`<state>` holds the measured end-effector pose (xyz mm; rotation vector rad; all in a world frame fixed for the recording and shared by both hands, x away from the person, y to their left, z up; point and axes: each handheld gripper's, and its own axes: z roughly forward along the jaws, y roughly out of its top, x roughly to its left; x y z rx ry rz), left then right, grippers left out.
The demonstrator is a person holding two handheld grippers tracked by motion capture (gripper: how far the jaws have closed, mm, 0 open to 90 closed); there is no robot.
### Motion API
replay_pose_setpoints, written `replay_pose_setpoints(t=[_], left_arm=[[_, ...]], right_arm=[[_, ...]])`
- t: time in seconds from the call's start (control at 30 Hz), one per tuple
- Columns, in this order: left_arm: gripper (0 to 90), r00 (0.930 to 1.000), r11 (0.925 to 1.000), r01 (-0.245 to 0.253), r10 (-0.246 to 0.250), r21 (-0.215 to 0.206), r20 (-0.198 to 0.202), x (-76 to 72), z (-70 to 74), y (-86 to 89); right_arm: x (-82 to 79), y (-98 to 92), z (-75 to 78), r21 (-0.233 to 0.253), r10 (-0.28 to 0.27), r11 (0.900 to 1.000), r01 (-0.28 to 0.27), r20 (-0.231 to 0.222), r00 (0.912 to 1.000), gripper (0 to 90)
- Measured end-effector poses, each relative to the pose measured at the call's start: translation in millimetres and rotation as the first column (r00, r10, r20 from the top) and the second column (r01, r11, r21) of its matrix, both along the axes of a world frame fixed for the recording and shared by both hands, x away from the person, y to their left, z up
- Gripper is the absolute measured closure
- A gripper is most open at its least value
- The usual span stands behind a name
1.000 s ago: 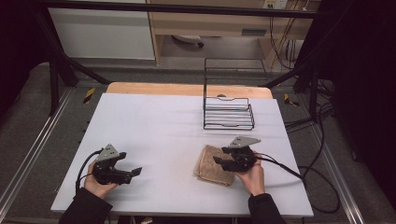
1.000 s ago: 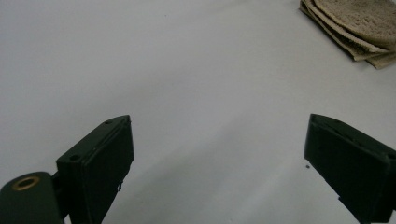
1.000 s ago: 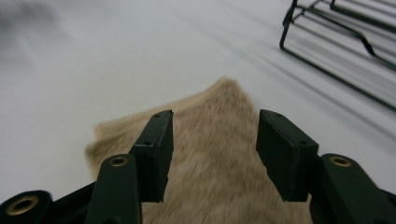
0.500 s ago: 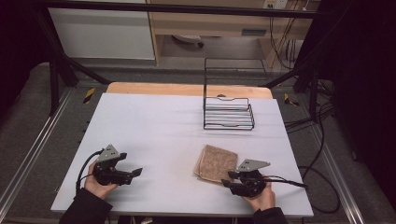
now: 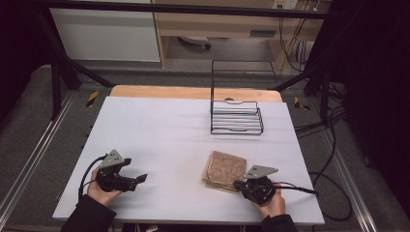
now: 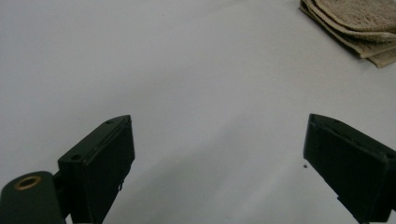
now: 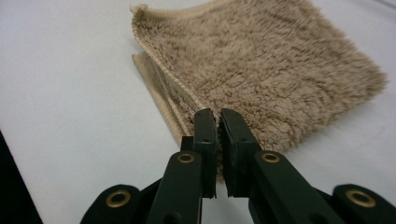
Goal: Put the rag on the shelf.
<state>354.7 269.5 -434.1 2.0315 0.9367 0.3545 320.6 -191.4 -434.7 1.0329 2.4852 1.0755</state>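
Beige folded towel [image 7: 261,70] lies at twelve o'clock, touching my closed, empty right gripper [image 7: 218,116]; left gripper [image 6: 215,154] gapes idle.

A black wire rack [image 5: 236,117] stands on the white table [image 5: 159,135] — far side.

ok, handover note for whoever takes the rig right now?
Left gripper: jaws wide open, holding nothing, low over bare table at the near left.
Right gripper: jaws closed, tips at the near edge of the folded tan towel; whether they pinch a layer can't be told.
Towel lies flat, near right. Wire rack stands further back, holding nothing.
Done: towel folded. Left: probably lifting it into the rack.
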Motion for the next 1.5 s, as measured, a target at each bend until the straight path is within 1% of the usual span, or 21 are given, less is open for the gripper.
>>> replay_pose_setpoints(t=[0.13,0.27,0.3,0.37,0.4,0.43,0.47,0.53,0.57,0.6,0.63,0.67,0.7,0.83,0.87,0.97,1.13,1.23,1.27,1.37,1.5], left_arm=[[8.6,1.0,1.0,0.0,0.0,0.002,0.0,-0.2,0.0,-0.4],[8.6,1.0,1.0,0.002,-0.002,0.002,-0.001,-0.5,0.1,-1.0],[8.7,1.0,1.0,0.001,-0.001,0.0,-0.003,-0.6,0.1,-1.3],[8.7,1.0,1.0,0.0,0.0,-0.004,-0.007,-0.6,0.2,-2.2],[8.7,1.0,1.0,0.001,-0.001,-0.004,-0.009,-0.6,0.4,-2.9],[8.8,1.0,1.0,0.003,-0.003,-0.002,-0.009,-0.4,0.9,-4.0],[8.8,0.9999,1.0,0.002,-0.002,-0.003,-0.011,-0.4,1.4,-5.3],[8.8,0.9999,1.0,-0.001,0.0,-0.008,-0.016,0.1,2.7,-7.6],[8.8,0.9998,0.9999,-0.001,0.001,-0.01,-0.018,0.6,3.3,-8.8],[8.8,0.9998,0.9999,-0.004,0.004,-0.015,-0.02,1.0,3.8,-10.3],[8.8,0.9998,0.9999,-0.005,0.004,-0.014,-0.022,1.6,4.6,-11.3],[8.7,0.9997,0.9998,-0.006,0.006,-0.021,-0.024,2.2,5.2,-12.7],[8.7,0.9996,0.9997,-0.005,0.004,-0.023,-0.028,2.9,6.0,-14.0],[8.2,0.9994,0.999,-0.004,0.003,-0.044,-0.033,6.5,11.3,-21.4],[8.2,0.9994,0.9988,-0.004,0.002,-0.049,-0.034,7.6,12.7,-24.3],[8.0,0.9995,0.9989,0.003,-0.004,-0.048,-0.032,11.9,16.0,-35.9],[7.6,0.999,0.9986,0.031,-0.033,-0.042,-0.032,20.6,21.4,-64.3],[7.5,0.9979,0.9978,0.052,-0.054,-0.042,-0.036,26.7,22.9,-84.3],[7.5,0.9974,0.9974,0.06,-0.062,-0.039,-0.037,29.0,23.1,-91.2],[7.5,0.996,0.9964,0.075,-0.077,-0.041,-0.045,35.5,22.9,-112.6],[7.9,0.9945,0.9953,0.089,-0.091,-0.039,-0.051,45.4,23.1,-137.8]], right_arm=[[-1.9,-6.2,5.7,-0.001,0.0,1.0,0.0,0.011,0.9999,85.2],[-1.3,-6.2,0.4,-0.063,0.027,0.998,-0.028,-0.015,0.9995,84.0],[-1.2,-5.9,-0.6,-0.067,0.028,0.997,-0.029,-0.018,0.9994,83.3],[-0.7,-8.4,1.9,-0.03,0.024,0.999,-0.025,-0.033,0.9992,75.4],[-0.7,-8.4,1.9,-0.03,0.024,0.999,-0.025,-0.033,0.9992,75.4],[-0.8,-11.6,5.2,0.013,0.021,1.0,-0.02,-0.028,0.9994,70.4],[-0.8,-11.6,5.2,0.013,0.021,1.0,-0.02,-0.028,0.9994,70.4],[0.9,-14.8,8.8,0.047,0.007,0.999,-0.006,-0.011,0.9999,62.7],[4.8,-18.5,11.9,0.085,-0.012,0.996,0.011,0.002,0.9999,56.1],[7.5,-20.2,12.6,0.099,-0.023,0.995,0.022,0.014,0.9996,52.0],[7.5,-20.2,12.6,0.099,-0.023,0.995,0.022,0.014,0.9996,52.0],[13.7,-24.2,13.2,0.121,-0.044,0.992,0.042,0.013,0.999,47.2],[13.7,-24.2,13.2,0.121,-0.044,0.992,0.042,0.013,0.999,47.2],[30.2,-35.1,9.5,0.165,-0.115,0.98,0.112,0.013,0.9932,30.5],[30.2,-35.1,9.5,0.165,-0.115,0.98,0.112,0.013,0.9932,30.5],[42.1,-41.7,7.1,0.192,-0.151,0.971,0.144,0.02,0.9884,19.4],[55.3,-47.9,1.7,0.197,-0.177,0.966,0.169,0.026,0.9839,10.8],[59.1,-50.1,-1.6,0.194,-0.195,0.963,0.19,0.006,0.9809,10.0],[59.9,-52.6,-4.6,0.2,-0.205,0.958,0.204,-0.014,0.9786,10.1],[58.4,-55.7,-7.3,0.206,-0.213,0.955,0.213,-0.024,0.9768,8.4],[55.1,-56.4,-7.1,0.195,-0.213,0.957,0.216,-0.037,0.9763,6.2]])
